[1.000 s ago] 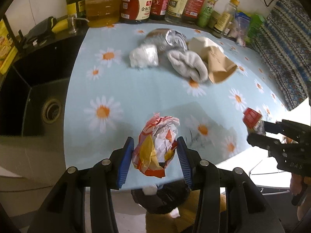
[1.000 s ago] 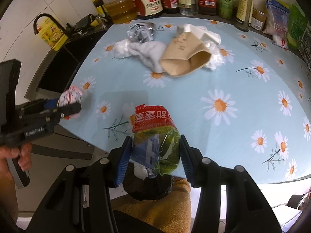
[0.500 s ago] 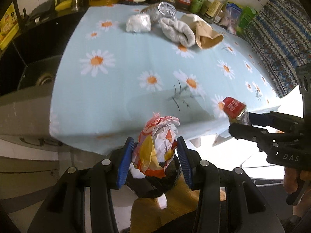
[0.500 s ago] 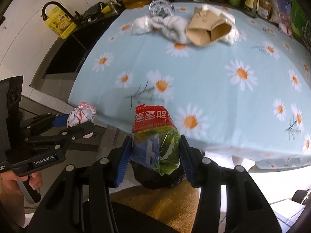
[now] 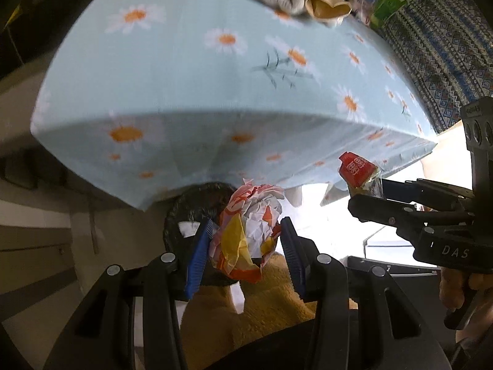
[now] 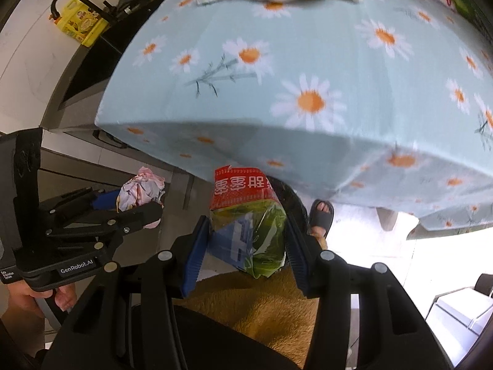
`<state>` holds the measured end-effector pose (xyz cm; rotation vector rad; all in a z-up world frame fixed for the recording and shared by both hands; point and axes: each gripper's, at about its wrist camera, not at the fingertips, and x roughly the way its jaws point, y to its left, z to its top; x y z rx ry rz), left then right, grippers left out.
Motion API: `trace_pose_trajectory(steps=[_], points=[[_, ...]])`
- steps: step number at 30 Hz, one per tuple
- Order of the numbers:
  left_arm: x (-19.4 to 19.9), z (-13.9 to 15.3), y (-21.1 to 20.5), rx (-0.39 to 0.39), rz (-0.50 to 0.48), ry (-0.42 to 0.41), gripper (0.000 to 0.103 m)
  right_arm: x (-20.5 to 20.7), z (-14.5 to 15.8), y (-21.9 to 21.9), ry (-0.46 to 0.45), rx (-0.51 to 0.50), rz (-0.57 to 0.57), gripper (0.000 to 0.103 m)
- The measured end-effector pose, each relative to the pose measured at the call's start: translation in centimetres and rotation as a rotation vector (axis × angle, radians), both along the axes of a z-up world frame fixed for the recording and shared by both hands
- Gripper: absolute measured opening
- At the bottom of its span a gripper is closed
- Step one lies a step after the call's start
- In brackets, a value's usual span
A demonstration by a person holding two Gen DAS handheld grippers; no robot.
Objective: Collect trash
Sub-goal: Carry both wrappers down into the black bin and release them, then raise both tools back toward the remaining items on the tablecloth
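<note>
Left gripper [image 5: 245, 245] clamps crumpled wrapper [image 5: 249, 231] | right gripper [image 6: 246, 240] clamps snack packet [image 6: 246, 215] | both below tablecloth [image 5: 185, 77] edge, above black bin [image 5: 188, 212]

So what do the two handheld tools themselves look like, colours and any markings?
Both are matte black plastic with silver pivot bolts and ribbed blue finger pads. The left tool reads "GenRobot.AI" in white; the right tool shows "DAS". Bare hands hold them; no cables visible.

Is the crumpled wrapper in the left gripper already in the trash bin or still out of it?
Out. The crumpled wrapper is clamped between the left gripper fingers, with the black-lined trash bin showing behind it; nothing shows it released.
</note>
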<state>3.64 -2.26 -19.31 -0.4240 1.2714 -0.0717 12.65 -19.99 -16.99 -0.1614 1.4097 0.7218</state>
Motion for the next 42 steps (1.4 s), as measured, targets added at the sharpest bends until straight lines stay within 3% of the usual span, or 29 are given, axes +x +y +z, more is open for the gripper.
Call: trace_pose_trajectory(steps=[9,11,13,25,42], points=[[-0.7,-2.1,-0.5,-0.018,-0.004,0.063,0.049,-0.9,-1.8,-0.4,0.06,0.012,-0.019,0.05],[-0.7,-2.4,-0.5,-0.003,0.004,0.081,0.066,-0.8,-2.0,-0.6,0.096,0.042,-0.038,0.066],[-0.7,-2.6,-0.3,0.004,0.019,0.097,0.072,-0.7,-1.9,-0.8,0.122,0.07,-0.058,0.072],[-0.7,-1.5,1.4,0.022,0.054,0.066,0.072,0.0,0.3,-1.4,0.063,0.08,-0.088,0.072],[0.9,5.7,3.0,0.057,0.049,-0.119,0.072,1.5,5.8,-1.8,-0.09,0.105,-0.115,0.072]])
